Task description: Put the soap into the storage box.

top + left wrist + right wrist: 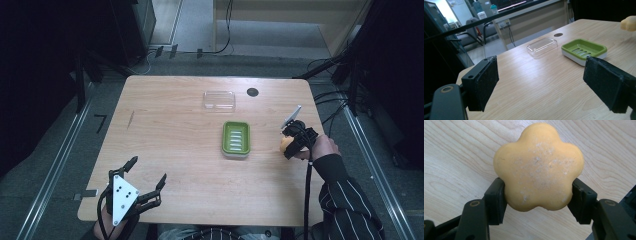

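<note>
1. The right gripper [537, 195] is clenched on a flower-shaped yellow soap [539, 167] — its two black jaws press the soap's lower lobes from either side, and the wood grain of the tabletop [454, 157] shows behind it.
2. In the high view the right gripper [292, 144] holds the soap [285, 144] over the right part of the tabletop [170, 130], to the right of the green soap dish [235, 139] and apart from it.
3. The dish lies near the tabletop's middle; a clear plastic lid [219, 100] lies beyond it, towards the far edge, with a small dark round hole [252, 92] just to its right.
4. The left gripper [147, 175] sits at the near left corner, released — its jaws stand wide apart with nothing between them.
5. From the left gripper view, the dish [584, 50] and lid [542, 46] lie ahead between the padded jaws, and the soap [628, 23] shows at the upper right edge.
</note>
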